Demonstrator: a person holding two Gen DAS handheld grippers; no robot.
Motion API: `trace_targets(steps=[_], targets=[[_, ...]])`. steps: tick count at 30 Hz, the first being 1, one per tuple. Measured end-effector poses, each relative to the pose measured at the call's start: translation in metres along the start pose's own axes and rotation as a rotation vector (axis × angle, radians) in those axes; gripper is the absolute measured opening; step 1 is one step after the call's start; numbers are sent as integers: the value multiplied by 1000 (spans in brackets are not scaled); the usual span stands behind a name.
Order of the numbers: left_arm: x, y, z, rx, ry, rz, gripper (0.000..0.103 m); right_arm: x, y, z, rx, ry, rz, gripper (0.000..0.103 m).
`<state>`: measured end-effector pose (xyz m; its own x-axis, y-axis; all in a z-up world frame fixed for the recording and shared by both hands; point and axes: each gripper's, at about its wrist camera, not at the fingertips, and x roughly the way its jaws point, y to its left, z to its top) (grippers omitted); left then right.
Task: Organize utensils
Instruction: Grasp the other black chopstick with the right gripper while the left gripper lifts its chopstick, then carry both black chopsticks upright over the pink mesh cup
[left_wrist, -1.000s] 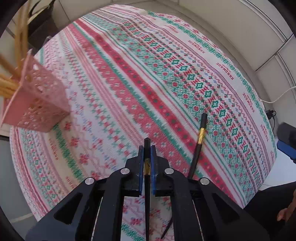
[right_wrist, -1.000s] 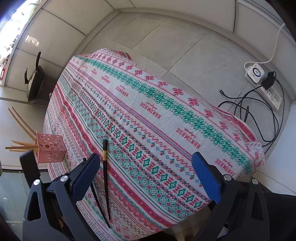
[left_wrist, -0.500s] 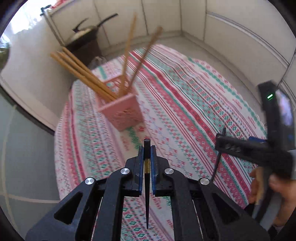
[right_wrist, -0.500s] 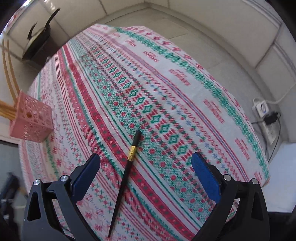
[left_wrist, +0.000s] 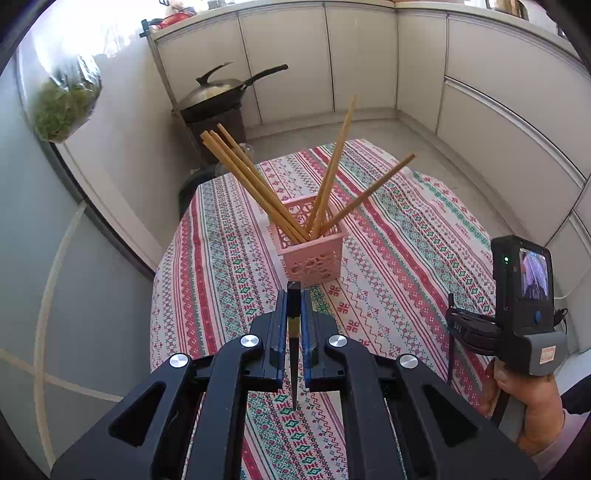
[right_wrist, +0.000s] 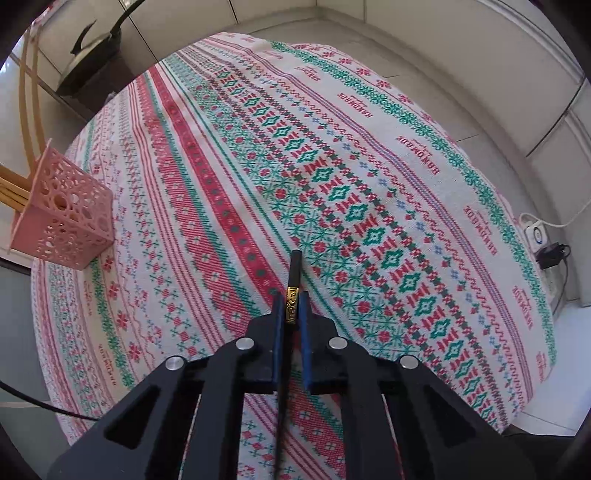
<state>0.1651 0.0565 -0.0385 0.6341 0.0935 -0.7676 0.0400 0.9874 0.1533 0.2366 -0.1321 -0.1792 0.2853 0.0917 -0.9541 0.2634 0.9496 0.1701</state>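
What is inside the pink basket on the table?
The pink basket holds five or so wooden chopsticks, leaning outward. Its walls hide their lower ends and the bottom.

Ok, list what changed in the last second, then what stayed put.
The right gripper closed on the second black chopstick that lay on the tablecloth. The left gripper, shut on its black chopstick throughout, swung to face the pink basket. Basket and wooden chopsticks stayed put.

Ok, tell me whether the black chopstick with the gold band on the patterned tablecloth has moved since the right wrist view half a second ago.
Cannot tell: it looks unmoved on the tablecloth, but the camera moved. The right gripper is now shut on the black chopstick.
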Motion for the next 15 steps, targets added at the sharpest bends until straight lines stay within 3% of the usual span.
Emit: trace_targets(steps=[15], targets=[[-20,19,1,-62,-62,18,6,-120,15,-10,-149,-307,247,7]])
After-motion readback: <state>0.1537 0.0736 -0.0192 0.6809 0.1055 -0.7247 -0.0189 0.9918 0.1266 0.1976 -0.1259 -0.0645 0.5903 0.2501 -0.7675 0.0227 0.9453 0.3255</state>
